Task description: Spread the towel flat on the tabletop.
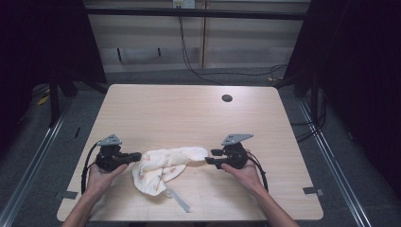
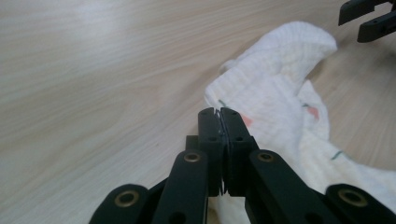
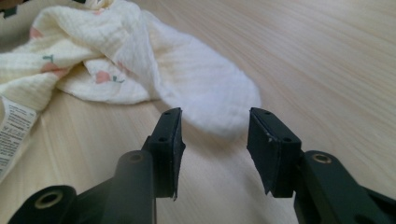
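At the near left of the wooden table [image 1: 189, 109] we list the left gripper [image 1: 136, 155], held in the person's left hand [image 1: 101, 175]; its jaws are pressed together with nothing between them, the tips at the left edge of the cloth. In the left gripper view we record these closed jaws [image 2: 218, 114] just over the cloth's border.

Centre, near edge: one crumpled cream cloth [image 1: 163, 168] with small pink and green prints, lying flat on the table between the two grippers; a printed care label [image 3: 14, 128] trails from it.

Near right: the right gripper [image 1: 209, 156], in the right hand [image 1: 243, 172], jaws spread wide and empty, facing the cloth's rounded right tip [image 3: 219, 105].

Far right of centre we note a dark round hole [image 1: 227, 98] in the tabletop.
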Demonstrator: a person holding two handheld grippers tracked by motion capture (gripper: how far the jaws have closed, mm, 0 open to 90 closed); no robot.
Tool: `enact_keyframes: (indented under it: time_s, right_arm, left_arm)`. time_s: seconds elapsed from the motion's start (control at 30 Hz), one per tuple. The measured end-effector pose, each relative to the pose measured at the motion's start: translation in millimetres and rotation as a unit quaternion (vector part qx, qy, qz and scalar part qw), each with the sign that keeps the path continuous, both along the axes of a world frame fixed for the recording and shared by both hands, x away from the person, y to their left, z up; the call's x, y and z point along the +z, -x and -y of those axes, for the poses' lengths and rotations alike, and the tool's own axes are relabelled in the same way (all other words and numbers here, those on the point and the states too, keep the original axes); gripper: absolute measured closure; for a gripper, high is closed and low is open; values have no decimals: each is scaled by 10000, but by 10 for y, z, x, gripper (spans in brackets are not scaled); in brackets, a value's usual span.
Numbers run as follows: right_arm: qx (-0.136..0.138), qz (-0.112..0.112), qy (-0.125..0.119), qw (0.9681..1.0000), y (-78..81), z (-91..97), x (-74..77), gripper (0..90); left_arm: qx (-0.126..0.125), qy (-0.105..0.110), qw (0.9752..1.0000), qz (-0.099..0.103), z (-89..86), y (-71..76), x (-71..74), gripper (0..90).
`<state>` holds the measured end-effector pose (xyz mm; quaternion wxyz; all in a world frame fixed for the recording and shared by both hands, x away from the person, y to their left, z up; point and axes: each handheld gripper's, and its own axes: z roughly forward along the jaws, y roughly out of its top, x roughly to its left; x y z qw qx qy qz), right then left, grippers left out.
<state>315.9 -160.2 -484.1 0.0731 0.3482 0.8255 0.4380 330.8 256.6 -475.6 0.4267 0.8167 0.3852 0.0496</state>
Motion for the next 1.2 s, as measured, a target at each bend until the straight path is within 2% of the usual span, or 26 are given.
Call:
enact_keyframes:
  time_s: [0.1, 0.17, 0.23, 0.3, 0.37, 0.4, 0.5, 0.53, 0.57, 0.7, 0.8, 0.83, 0.87, 0.93, 0.97, 1.07, 1.2]
  right_arm:
    - [85, 4, 82, 9999, -71, -75, -22, 515]
    - [35, 57, -1, 10000, -124, -114, -22, 476]
    - [95, 95, 73, 9999, -169, -165, -46, 446]
    - [145, 55, 130, 9998, -195, -204, -97, 409]
    - [183, 35, 156, 9997, -199, -217, -133, 376]
    - [185, 6, 229, 9996, -193, -222, -184, 349]
    - [155, 29, 371, 9992, -190, -217, -220, 329]
    - [147, 7, 396, 9991, -198, -216, -240, 330]
    - [137, 19, 435, 9990, -202, -216, -251, 334]
    - [25, 114, 452, 9989, -229, -222, -261, 358]
    - [-77, 236, 471, 9986, -259, -220, -268, 431]
    - [-77, 236, 471, 9986, -259, -220, -268, 431]
    - [-116, 289, 467, 9984, -273, -219, -264, 511]
    - [-109, 305, 453, 9984, -276, -217, -260, 542]
    - [-119, 378, 418, 9983, -285, -213, -240, 604]
    - [-149, 480, 382, 9980, -288, -205, -206, 714]
    - [-117, 507, 312, 9982, -289, -188, -174, 811]
  left_arm:
    - [105, -5, 9999, -90, -51, -25, -67, 884]
    - [93, -23, 9999, -93, -47, -31, -77, 884]
    - [66, 1, 9999, -112, -35, -41, -85, 884]
    - [48, 116, 9998, -132, -28, -49, -86, 884]
    - [46, 141, 9998, -119, -23, -47, -82, 884]
    - [3, 247, 9996, -151, -23, -45, -74, 884]
    - [19, 332, 9993, -143, -28, -45, -65, 884]
    - [26, 468, 9988, -137, -42, -43, -43, 884]
    - [30, 473, 9988, -97, -50, -39, -26, 884]
    - [73, 614, 9981, -16, -78, -25, 25, 884]
    - [23, 620, 9981, 40, -84, -11, 59, 884]
    - [23, 620, 9981, 40, -84, -11, 59, 884]
    - [33, 628, 9980, 51, -82, -1, 66, 884]
    - [32, 600, 9982, 59, -82, 0, 64, 884]
    - [43, 577, 9983, 58, -85, -4, 59, 884]
    - [63, 579, 9983, 58, -99, -9, 62, 884]
    - [64, 566, 9983, 73, -102, -7, 64, 884]
